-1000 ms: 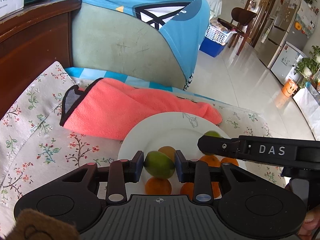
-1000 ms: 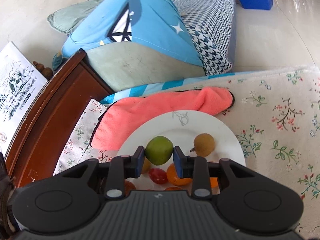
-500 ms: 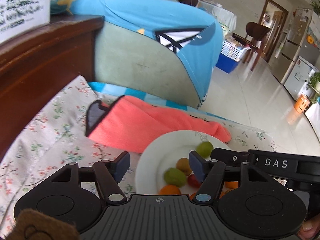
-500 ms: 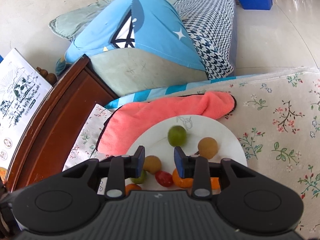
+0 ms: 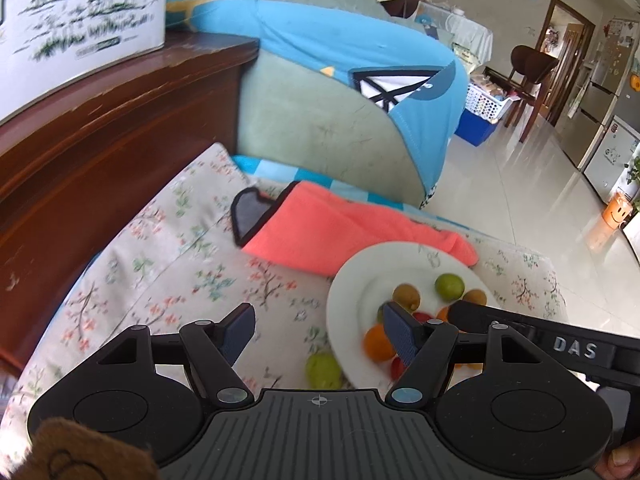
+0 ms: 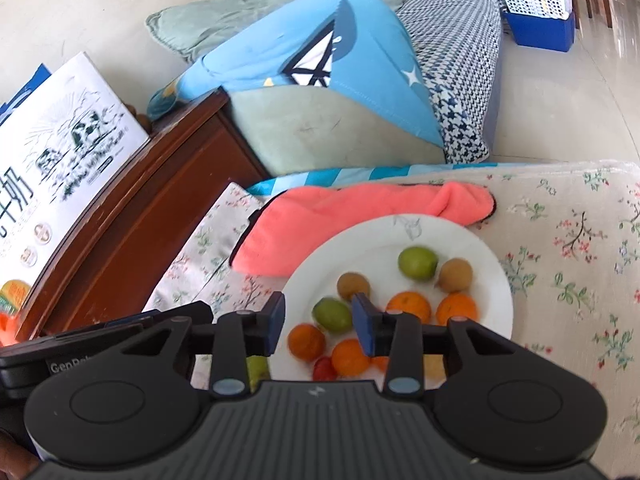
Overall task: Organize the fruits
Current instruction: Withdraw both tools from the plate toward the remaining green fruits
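A white plate (image 6: 460,240) on the floral cloth holds several fruits: two green ones (image 6: 417,262), brown ones (image 6: 455,275), oranges (image 6: 408,307) and a small red one (image 6: 323,368). The plate also shows in the left wrist view (image 5: 360,280). One green fruit (image 5: 322,368) lies on the cloth just left of the plate; it shows in the right wrist view (image 6: 257,368) too. My left gripper (image 5: 320,332) is open and empty, above the plate's left edge. My right gripper (image 6: 319,318) is open and empty above the plate's near side.
A folded pink towel (image 5: 340,232) lies behind the plate. A dark wooden cabinet (image 5: 100,140) with a white carton (image 5: 80,20) stands at the left. A sofa with a blue cover (image 6: 320,60) is beyond. The floral cloth (image 6: 580,260) extends right.
Both grippers let go of their green fruits onto the plate, opened and pulled back and up. The left gripper shifted left; a green fruit beside the plate came into view.
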Demonstrator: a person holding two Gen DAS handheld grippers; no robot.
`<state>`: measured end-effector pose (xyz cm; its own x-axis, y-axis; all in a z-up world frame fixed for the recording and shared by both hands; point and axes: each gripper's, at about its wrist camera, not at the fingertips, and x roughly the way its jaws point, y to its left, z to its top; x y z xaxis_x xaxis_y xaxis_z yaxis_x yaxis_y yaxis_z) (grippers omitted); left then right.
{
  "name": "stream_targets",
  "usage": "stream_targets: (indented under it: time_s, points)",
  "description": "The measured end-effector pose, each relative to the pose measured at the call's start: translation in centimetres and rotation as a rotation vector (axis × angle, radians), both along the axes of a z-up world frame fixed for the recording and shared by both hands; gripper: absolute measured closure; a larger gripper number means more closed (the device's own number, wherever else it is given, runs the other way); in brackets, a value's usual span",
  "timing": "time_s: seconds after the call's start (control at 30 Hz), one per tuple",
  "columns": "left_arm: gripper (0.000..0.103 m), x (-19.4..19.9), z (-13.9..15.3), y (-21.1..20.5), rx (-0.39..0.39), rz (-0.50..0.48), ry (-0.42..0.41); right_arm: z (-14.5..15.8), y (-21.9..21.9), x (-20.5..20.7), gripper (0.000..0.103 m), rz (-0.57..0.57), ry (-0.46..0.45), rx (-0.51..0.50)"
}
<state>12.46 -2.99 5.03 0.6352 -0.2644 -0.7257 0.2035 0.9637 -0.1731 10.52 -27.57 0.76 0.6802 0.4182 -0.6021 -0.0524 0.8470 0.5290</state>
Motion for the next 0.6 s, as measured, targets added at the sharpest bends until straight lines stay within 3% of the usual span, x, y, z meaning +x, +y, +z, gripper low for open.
stream_targets:
  time_s: [0.2,0.6]
  points:
    - [0.03,-0.3,0.1,2.0,0.012,0.056,0.005,0.1,1.0,-2.5,0.058,0.017,-0.003,0.011]
    - [0.027,0.2,-0.4,4.1,0.04,0.096,0.014,-1.2,4.6,-4.8,0.058,0.114,0.012,-0.037]
